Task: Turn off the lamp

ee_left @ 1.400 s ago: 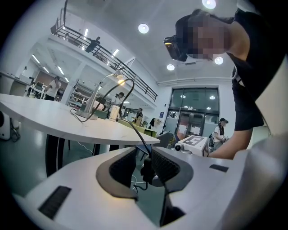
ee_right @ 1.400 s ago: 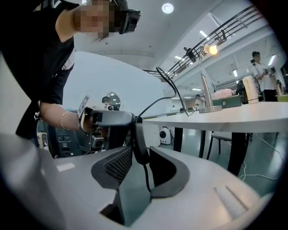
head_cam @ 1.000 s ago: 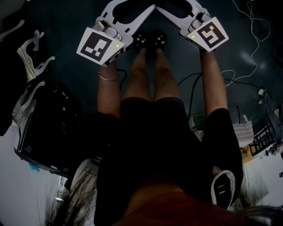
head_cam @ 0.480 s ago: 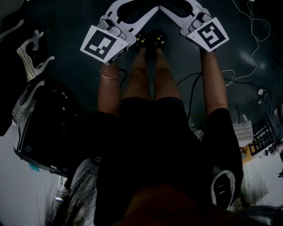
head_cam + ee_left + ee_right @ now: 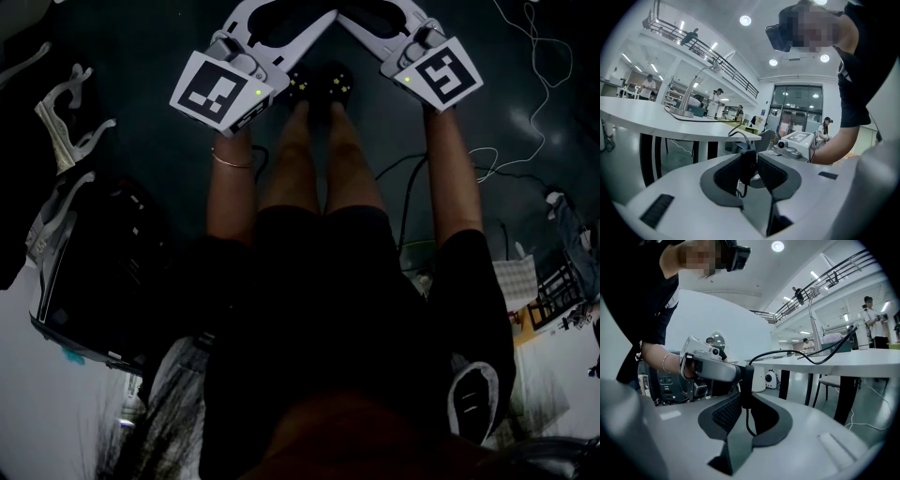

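Note:
A black inline cord switch point(image 5: 748, 164) hangs on the lamp's black cord. My left gripper point(image 5: 749, 169) is shut on it, and the cord dangles below the pads. My right gripper point(image 5: 745, 401) is shut on the same switch point(image 5: 746, 385) from the other side; its jaws have just been closing with the switch between them. The cord point(image 5: 797, 355) runs up onto a white table point(image 5: 834, 364), where the silver desk lamp point(image 5: 687, 107) stands with its arm point(image 5: 813, 319) rising. In the dark head view, the left gripper point(image 5: 314, 21) and right gripper point(image 5: 349, 21) meet tip to tip above the person's shoes.
The white table point(image 5: 656, 122) stands on dark legs point(image 5: 647, 157). Thin cables point(image 5: 525, 103) trail over the dark floor on the right. A black case point(image 5: 94, 272) and white hangers point(image 5: 70, 122) lie on the left. People stand far off in the hall.

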Available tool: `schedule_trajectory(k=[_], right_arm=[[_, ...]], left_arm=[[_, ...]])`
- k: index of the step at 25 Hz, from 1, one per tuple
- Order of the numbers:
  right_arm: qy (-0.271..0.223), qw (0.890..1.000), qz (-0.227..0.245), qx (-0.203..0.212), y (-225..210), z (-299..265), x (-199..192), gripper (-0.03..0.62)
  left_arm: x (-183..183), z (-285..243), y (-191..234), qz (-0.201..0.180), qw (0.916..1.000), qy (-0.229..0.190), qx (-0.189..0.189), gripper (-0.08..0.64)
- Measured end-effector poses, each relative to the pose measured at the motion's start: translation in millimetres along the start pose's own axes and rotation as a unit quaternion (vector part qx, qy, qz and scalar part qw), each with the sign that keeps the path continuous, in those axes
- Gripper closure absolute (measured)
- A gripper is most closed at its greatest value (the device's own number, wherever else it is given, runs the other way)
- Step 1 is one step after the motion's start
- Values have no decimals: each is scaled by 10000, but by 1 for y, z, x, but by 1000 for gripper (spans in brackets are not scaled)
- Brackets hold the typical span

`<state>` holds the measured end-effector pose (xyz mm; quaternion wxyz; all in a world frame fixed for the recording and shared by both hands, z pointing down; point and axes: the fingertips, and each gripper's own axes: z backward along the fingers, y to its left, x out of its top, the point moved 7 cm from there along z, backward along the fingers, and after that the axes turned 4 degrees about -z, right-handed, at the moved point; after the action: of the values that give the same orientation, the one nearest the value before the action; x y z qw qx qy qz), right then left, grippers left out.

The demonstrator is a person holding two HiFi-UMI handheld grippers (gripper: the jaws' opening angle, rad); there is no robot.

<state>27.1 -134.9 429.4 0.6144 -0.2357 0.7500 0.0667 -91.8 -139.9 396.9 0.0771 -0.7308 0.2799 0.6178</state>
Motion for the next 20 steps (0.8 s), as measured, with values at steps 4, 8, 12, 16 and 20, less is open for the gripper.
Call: schedule_trajectory(k=[4, 8, 12, 16, 20], right_arm=[[143, 9998, 107, 25, 2, -1, -5, 531], [365, 9990, 229, 66, 5, -2, -12, 531], [502, 9985, 214, 56, 5, 1, -30, 531], [516, 9985, 147, 62, 7, 1, -46, 531], [487, 9988, -63, 77, 11, 1, -57, 531]], left_arm=[[0, -1, 0, -15, 10000, -5, -24, 466], [-3, -1, 0, -33, 9999, 75, -104, 466], [-19, -7, -3, -21, 9998, 127, -161, 466], [-32, -10, -3, 114, 9995, 257, -149, 466], [-40, -10, -7, 177, 9993, 201, -257, 466]])
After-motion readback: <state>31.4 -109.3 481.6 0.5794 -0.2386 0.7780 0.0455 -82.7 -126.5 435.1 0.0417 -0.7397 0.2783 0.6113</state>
